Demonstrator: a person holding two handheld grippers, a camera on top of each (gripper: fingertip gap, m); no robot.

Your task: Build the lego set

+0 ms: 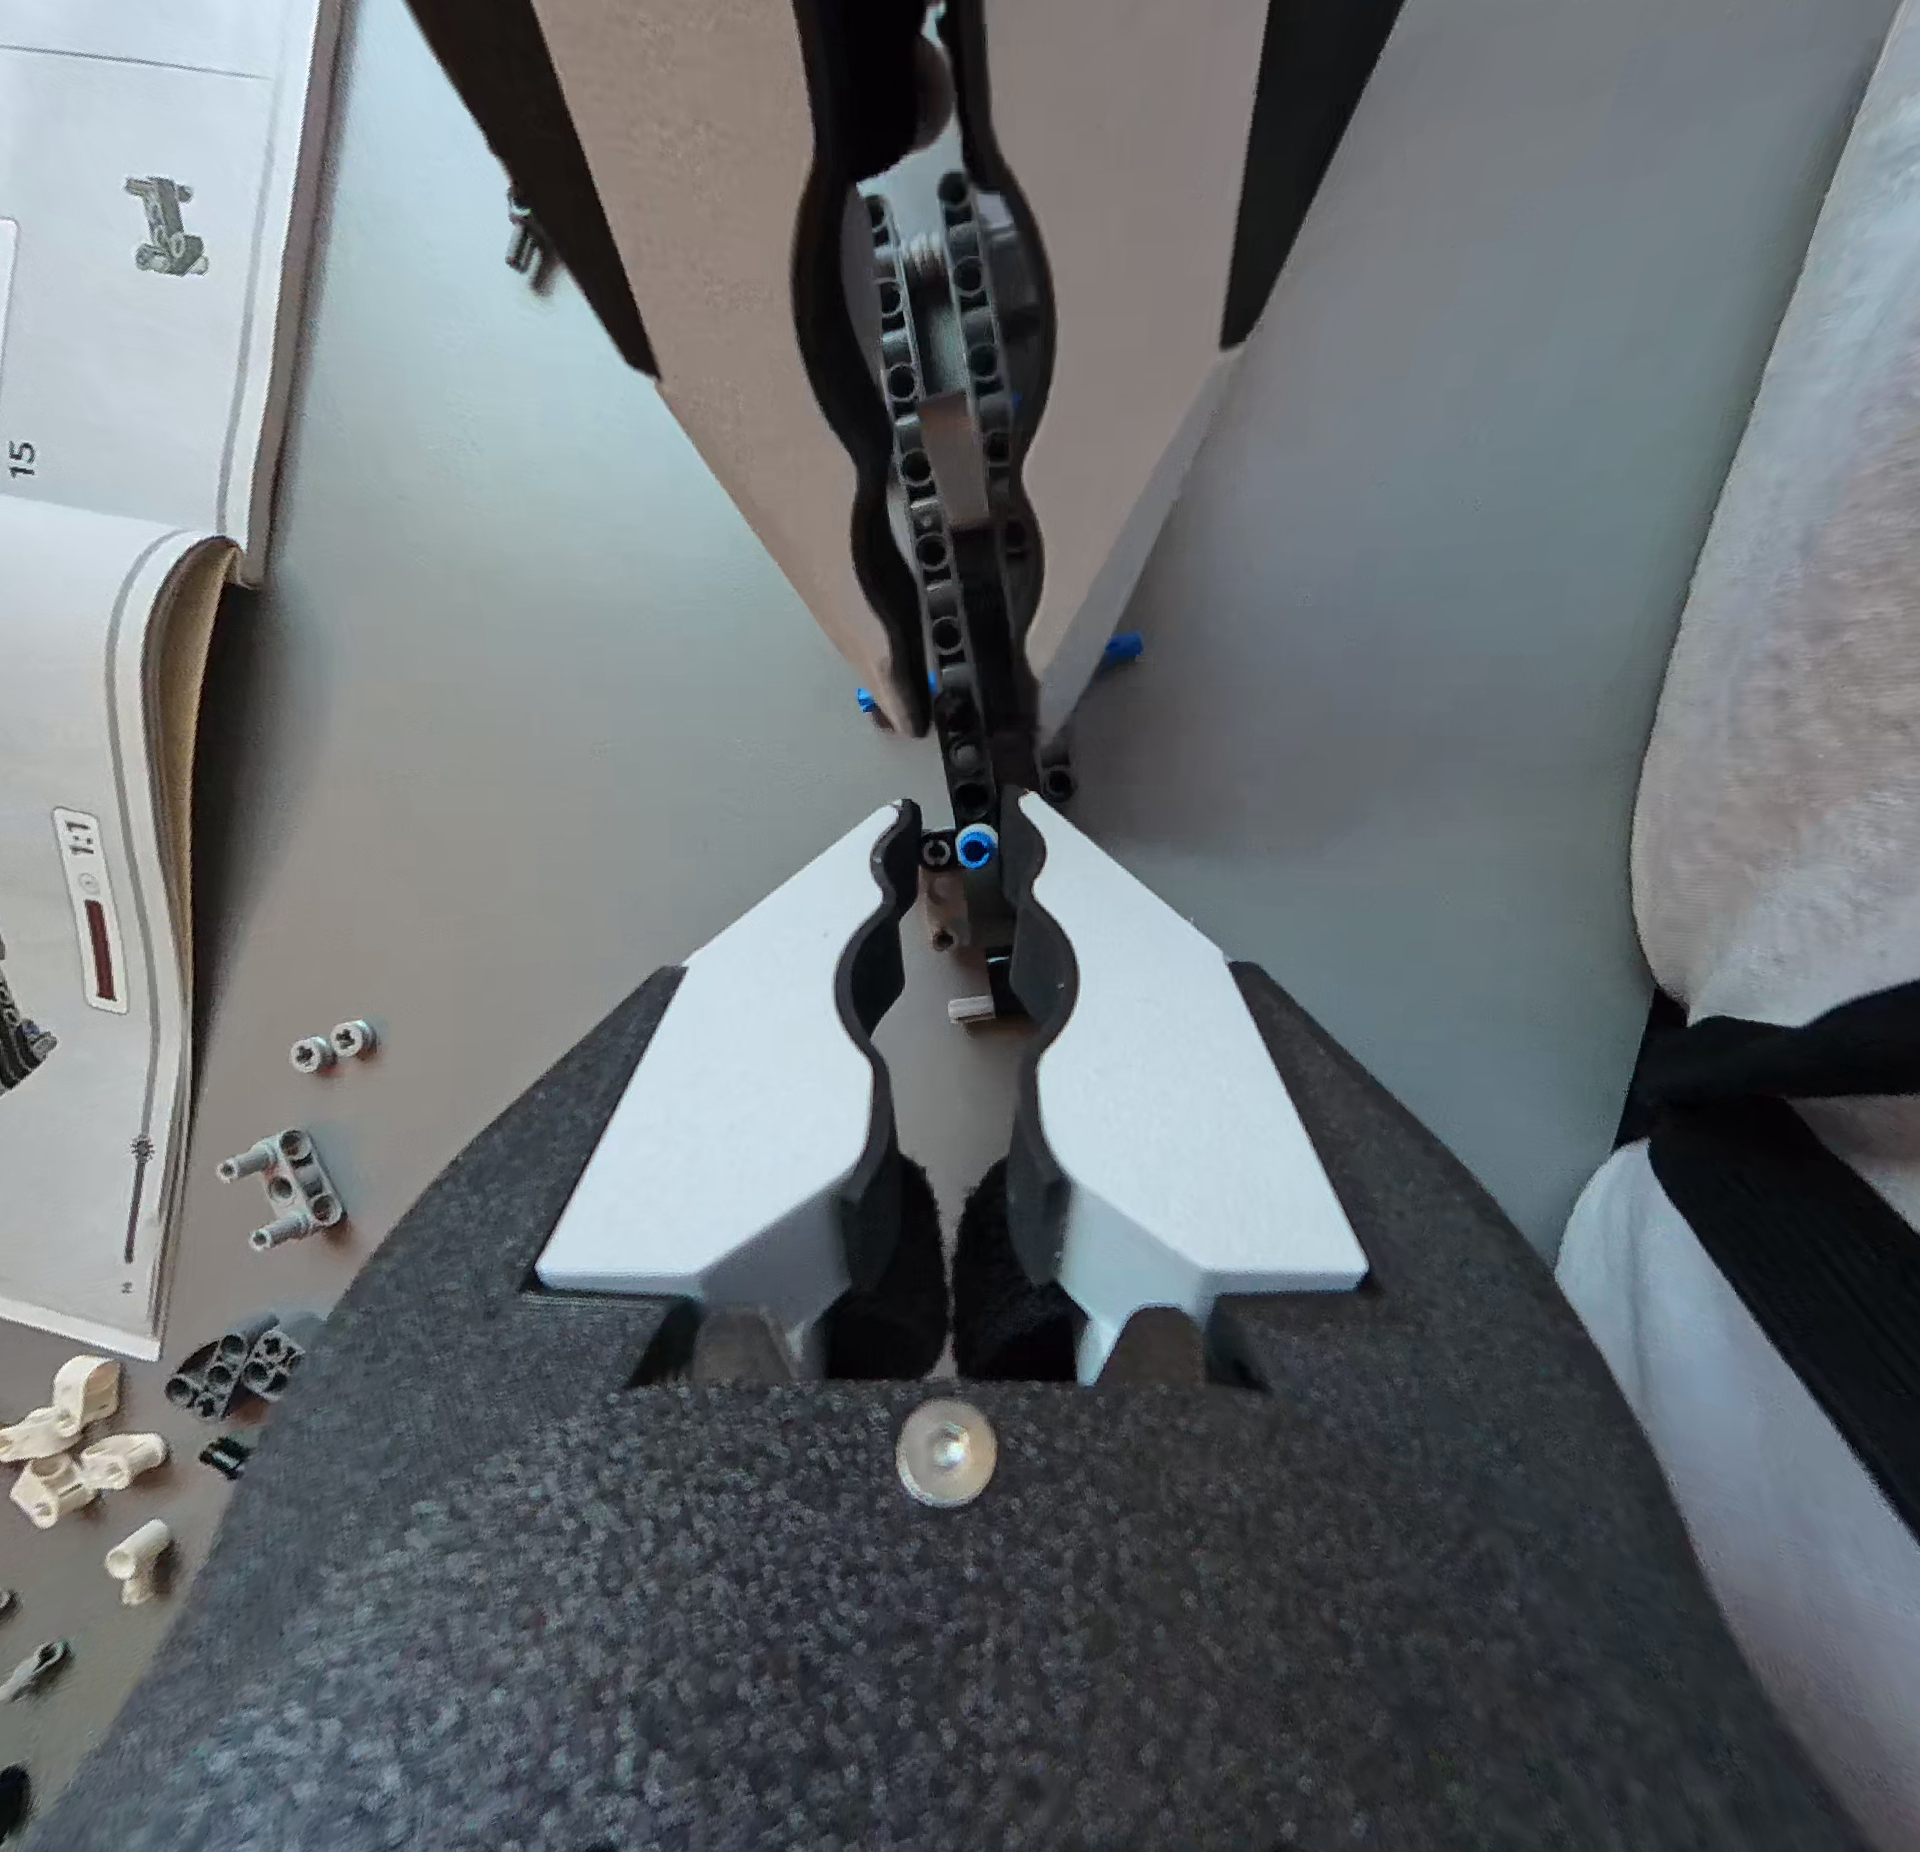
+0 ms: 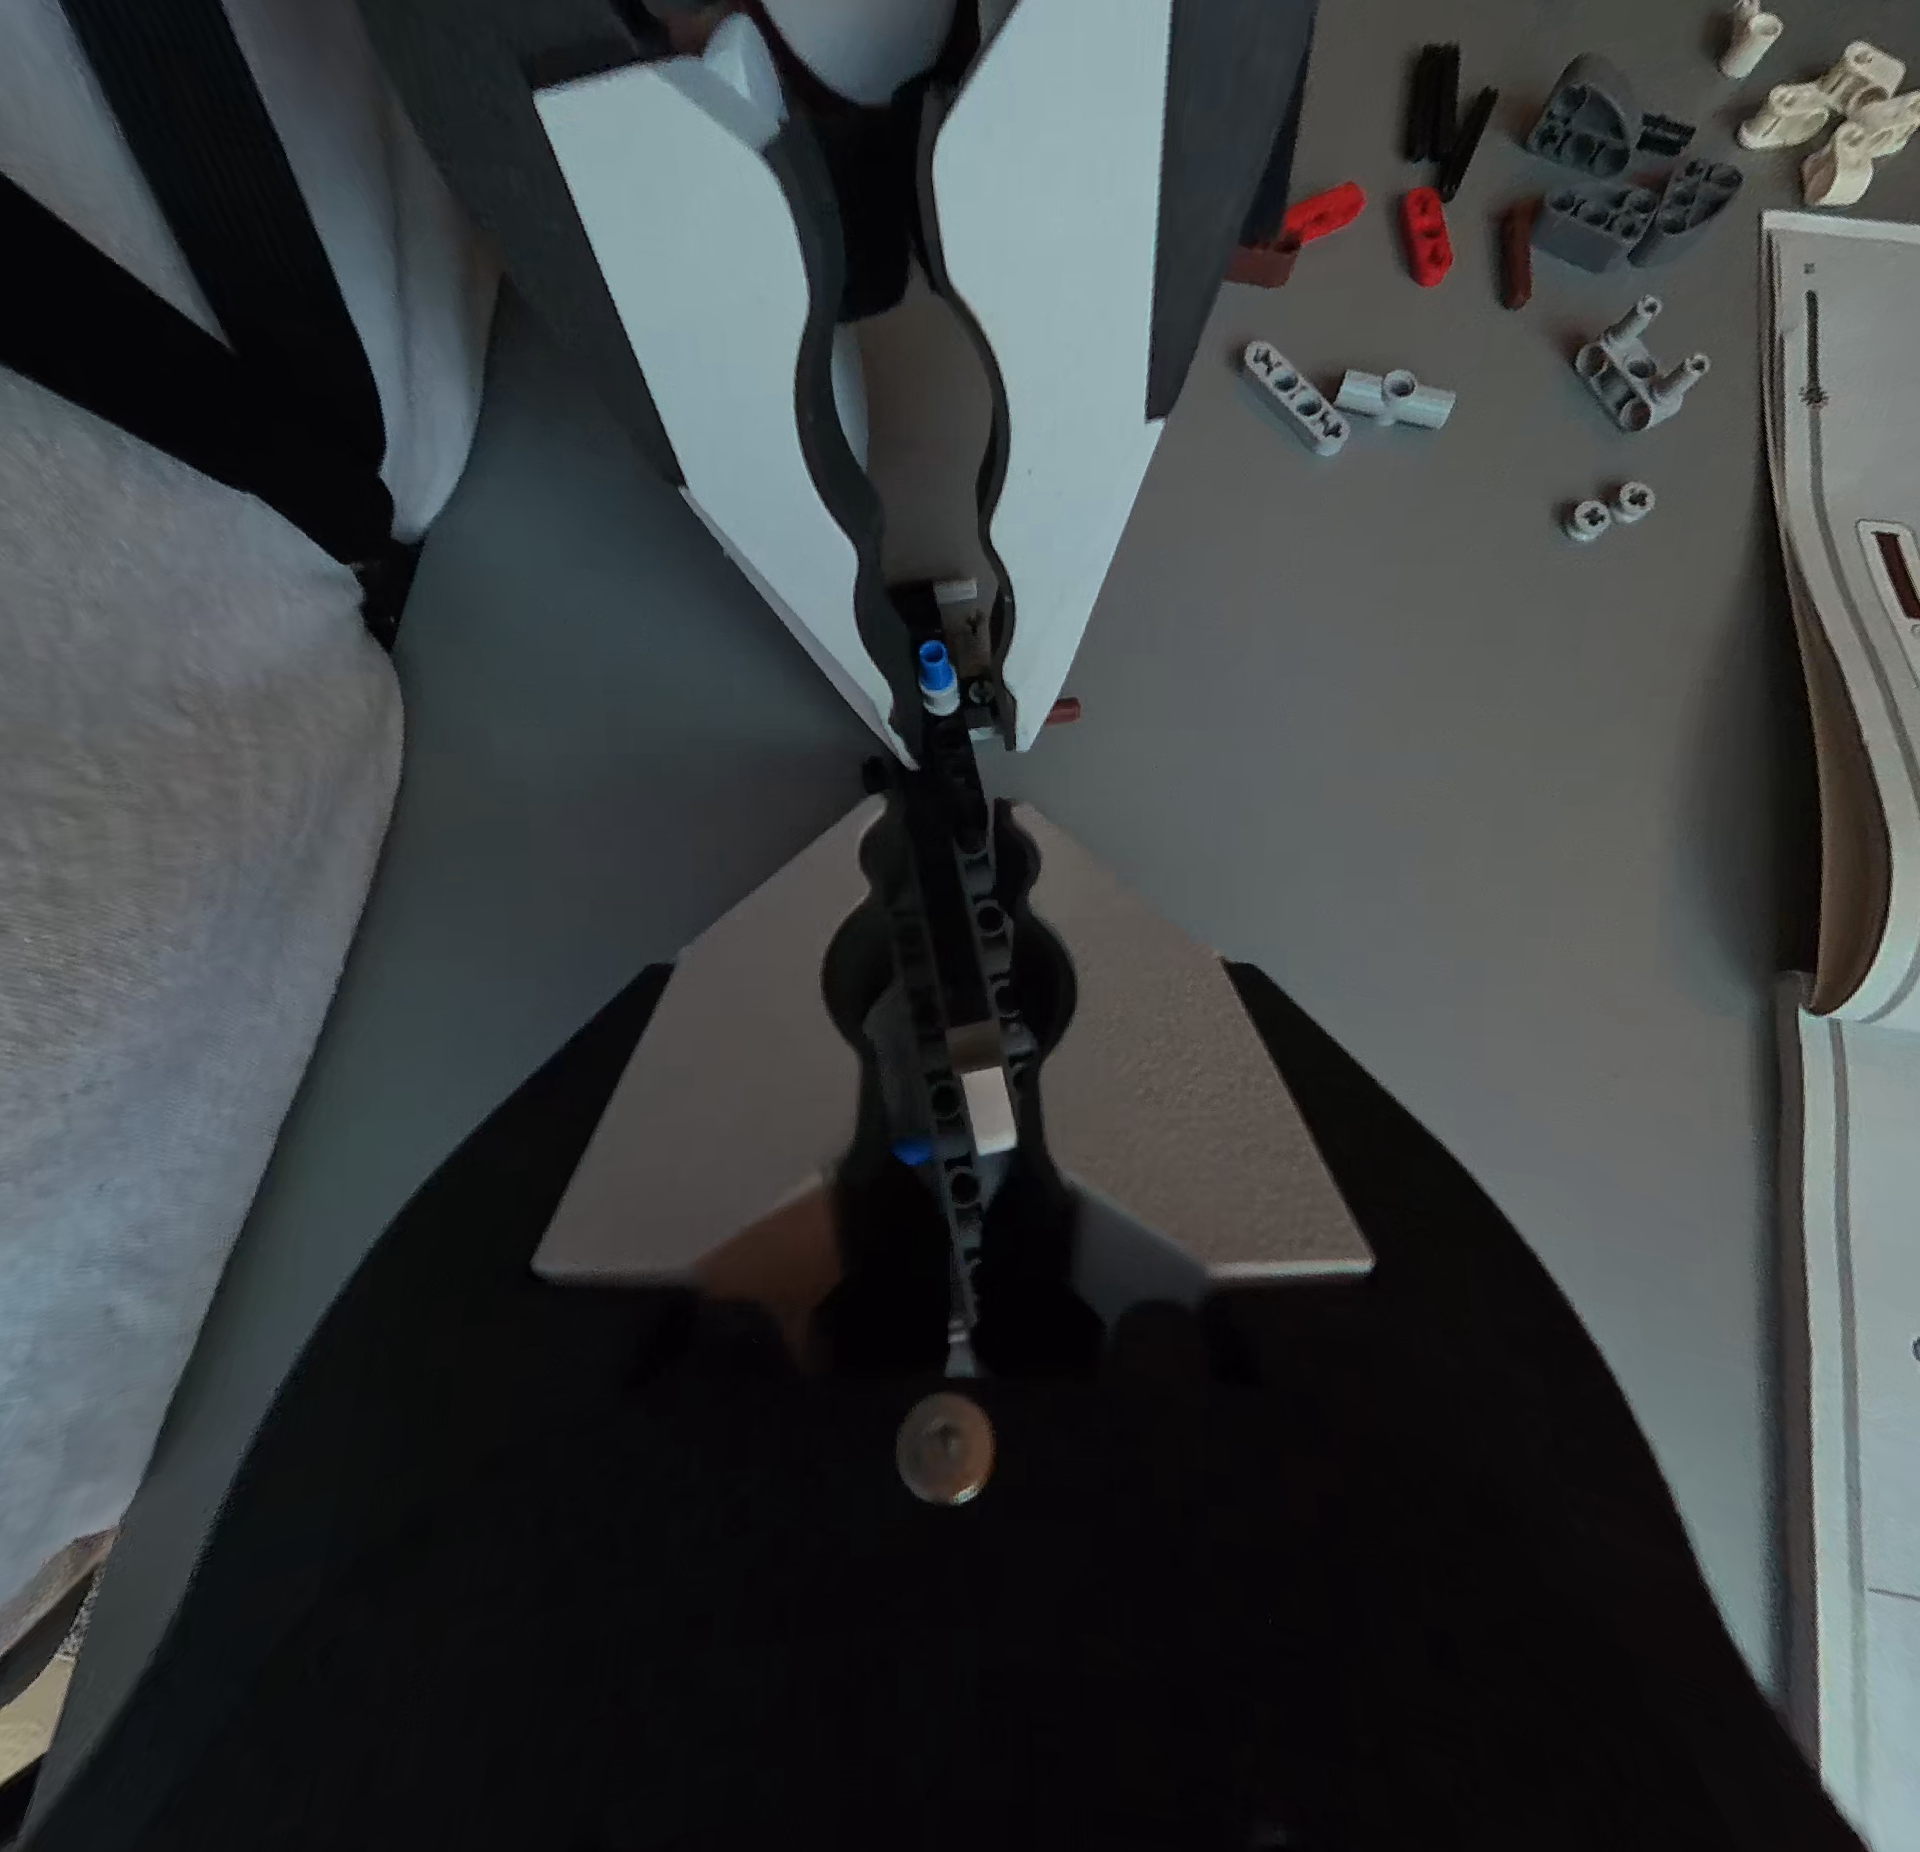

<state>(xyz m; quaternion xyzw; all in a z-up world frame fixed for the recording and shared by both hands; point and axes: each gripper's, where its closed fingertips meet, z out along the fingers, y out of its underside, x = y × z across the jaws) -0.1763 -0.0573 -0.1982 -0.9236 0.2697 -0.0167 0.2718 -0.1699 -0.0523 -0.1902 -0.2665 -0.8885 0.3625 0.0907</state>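
Observation:
A long Lego assembly (image 1: 925,472) of dark grey and black holed beams with blue pins hangs between my two grippers above the grey table (image 1: 499,659). My left gripper (image 1: 963,820) is shut on its near end, where a blue pin (image 1: 971,846) sticks out. My right gripper (image 1: 971,727) faces it from the far side, shut along the beams. In the right wrist view my right gripper (image 2: 940,815) clamps the beams (image 2: 982,929) lengthwise, and the left gripper (image 2: 961,748) holds the far end by a blue pin (image 2: 933,659). The two sets of fingertips almost touch.
An open instruction booklet (image 1: 104,659) (image 2: 1849,763) lies at the table side. Loose parts lie by it: a grey connector (image 1: 286,1189) (image 2: 1636,363), cream connectors (image 1: 73,1439) (image 2: 1839,109) and red pieces (image 2: 1423,228). A person's pale clothing with a black strap (image 1: 1766,659) (image 2: 156,763) borders the other side.

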